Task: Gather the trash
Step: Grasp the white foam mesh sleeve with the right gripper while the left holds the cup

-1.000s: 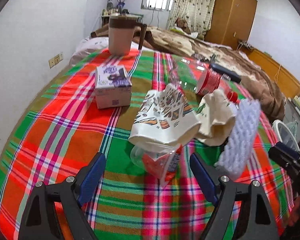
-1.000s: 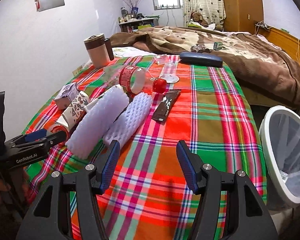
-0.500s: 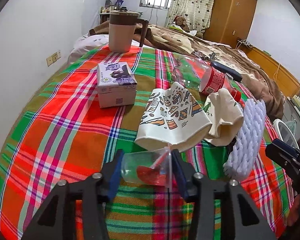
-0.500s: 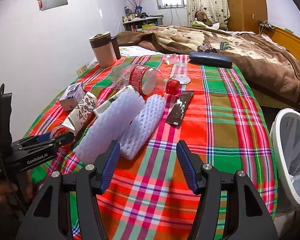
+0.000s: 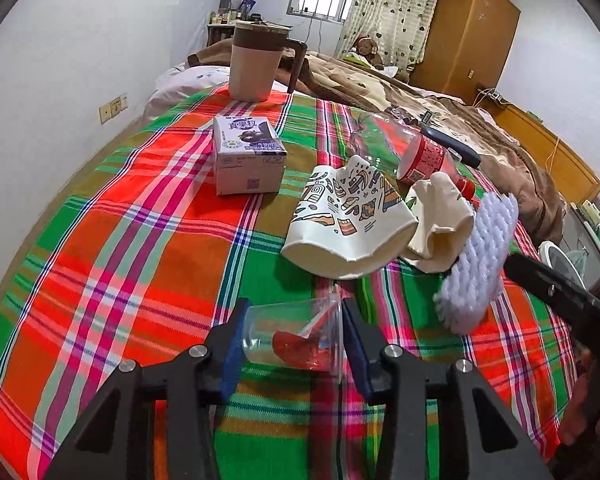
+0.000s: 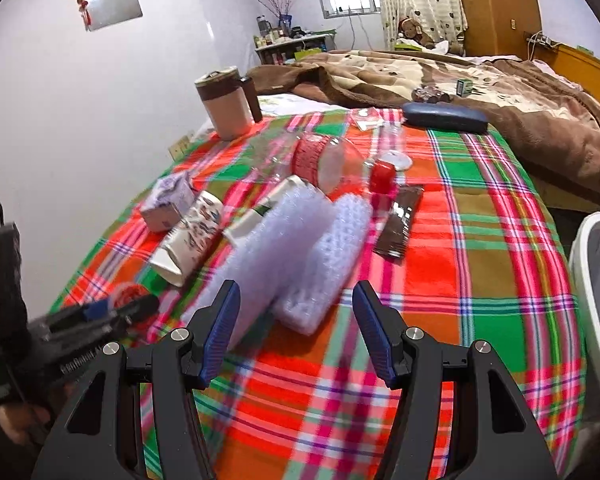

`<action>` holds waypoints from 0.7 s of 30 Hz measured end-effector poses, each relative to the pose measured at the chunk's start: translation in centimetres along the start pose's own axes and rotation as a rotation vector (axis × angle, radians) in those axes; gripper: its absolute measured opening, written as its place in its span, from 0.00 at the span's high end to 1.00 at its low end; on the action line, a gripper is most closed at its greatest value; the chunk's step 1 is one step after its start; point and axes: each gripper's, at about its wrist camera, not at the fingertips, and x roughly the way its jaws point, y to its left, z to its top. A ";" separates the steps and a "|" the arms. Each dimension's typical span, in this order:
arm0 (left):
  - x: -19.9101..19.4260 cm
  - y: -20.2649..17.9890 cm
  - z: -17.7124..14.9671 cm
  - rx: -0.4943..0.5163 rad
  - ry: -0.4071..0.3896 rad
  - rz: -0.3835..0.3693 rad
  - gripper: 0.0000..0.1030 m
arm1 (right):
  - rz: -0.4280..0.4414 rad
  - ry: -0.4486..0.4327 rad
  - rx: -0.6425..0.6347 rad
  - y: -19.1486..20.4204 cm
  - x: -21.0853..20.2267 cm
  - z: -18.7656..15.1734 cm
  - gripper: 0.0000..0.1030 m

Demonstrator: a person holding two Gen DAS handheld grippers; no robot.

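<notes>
Blue rubber pads on our left gripper (image 5: 292,336) are pressed against a clear, thin plastic cup (image 5: 288,336) with a crumpled red scrap inside it, so we count that cup as grasped. It lies on its side across the jaws, its long axis running pad to pad, base at the left pad and rim at the right one. It sits low on the red, green and white plaid cloth (image 5: 120,248), and we cannot tell whether it has left the cloth.

Just beyond the cup lies a flattened white paper cup printed with coloured doodles (image 5: 345,228), and beside that a crushed cream paper cup (image 5: 439,228).

Our right gripper (image 6: 296,328) stands wide with nothing between its jaws. Straight ahead of it lie two white foam-net sleeves (image 6: 300,256), their long axes pointing away from us and tilted right; the nearer ends sit just past the fingertips. We judge this hand the nearer one to them.

At the right edge, beside the bed and well apart from the left hand, stands a white bin with a clear liner (image 6: 595,280). The held cup would have to travel right, across the foam, to reach it.
</notes>
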 end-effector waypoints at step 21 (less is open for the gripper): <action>-0.5 -0.4 -0.5 -0.005 -0.006 -0.022 0.57 | 0.053 0.025 0.091 0.6 2.2 0.3 0.63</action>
